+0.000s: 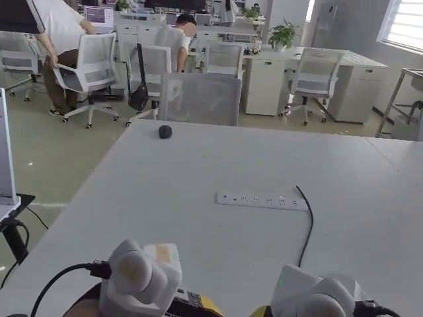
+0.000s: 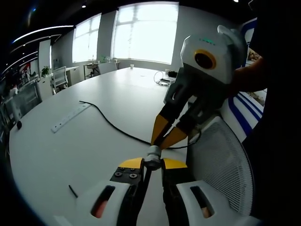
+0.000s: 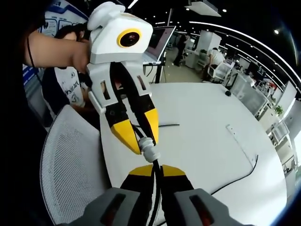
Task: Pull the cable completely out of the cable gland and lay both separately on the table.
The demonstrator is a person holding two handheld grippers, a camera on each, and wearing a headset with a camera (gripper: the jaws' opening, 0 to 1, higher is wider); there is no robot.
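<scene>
A small grey cable gland (image 2: 153, 157) sits between the yellow tips of my left gripper (image 2: 153, 163), which is shut on it. A thin black cable (image 2: 146, 184) runs back from the gland between the left jaws. My right gripper (image 2: 165, 136) comes in from the right, its tips closed just beyond the gland. In the right gripper view the gland (image 3: 147, 147) is pinched by the left gripper (image 3: 143, 136), and the cable (image 3: 158, 186) runs down between the jaws of my right gripper (image 3: 157, 170), shut on it. Both are held above the table's near edge.
On the white table (image 1: 198, 218) lies a white power strip (image 1: 261, 200) with a black cord (image 1: 308, 228), and a small dark object (image 1: 164, 131) at the far edge. A white mesh chair (image 3: 70, 174) stands below the grippers. People and office chairs are behind the table.
</scene>
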